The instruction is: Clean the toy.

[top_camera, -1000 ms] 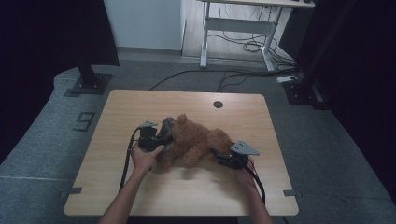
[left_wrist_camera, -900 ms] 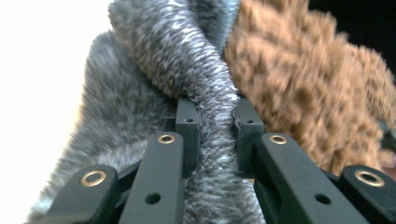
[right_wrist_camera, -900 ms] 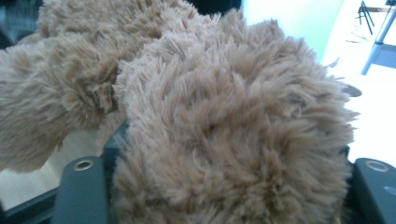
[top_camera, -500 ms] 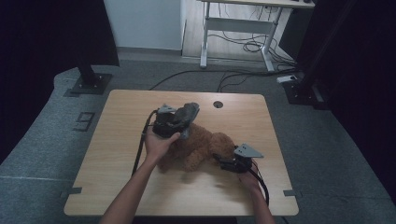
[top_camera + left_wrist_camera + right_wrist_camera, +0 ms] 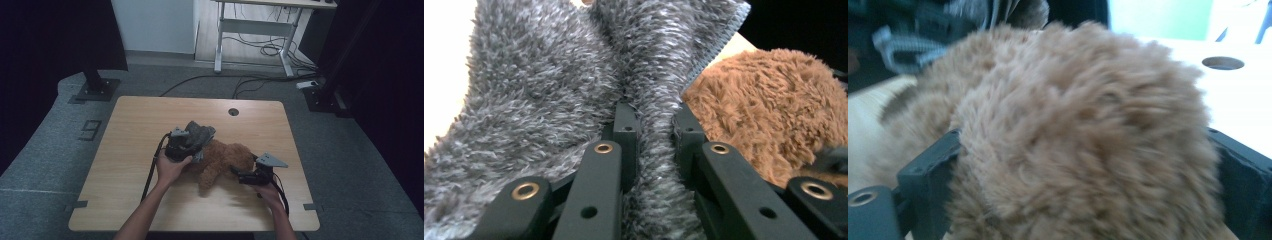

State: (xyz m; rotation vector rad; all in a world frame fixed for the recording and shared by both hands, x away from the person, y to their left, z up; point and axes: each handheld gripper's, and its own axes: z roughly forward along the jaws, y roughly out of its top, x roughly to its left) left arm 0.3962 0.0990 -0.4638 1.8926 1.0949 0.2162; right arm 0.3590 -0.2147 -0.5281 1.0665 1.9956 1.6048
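Cloth (image 5: 574, 90), grey and fuzzy, pinched in left claw (image 5: 192, 143), lifted above brown plush (image 5: 225, 160) mid-table (image 5: 150, 115). Plush clamped wide by right claw (image 5: 239, 174). Thin pinch could slip; fuzz could snag and drag plush off grip.

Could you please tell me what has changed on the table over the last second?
The left gripper lifted the grey cloth off the brown plush toy, carrying it up and away from the person. The right gripper stayed clamped on the toy, which hardly moved.
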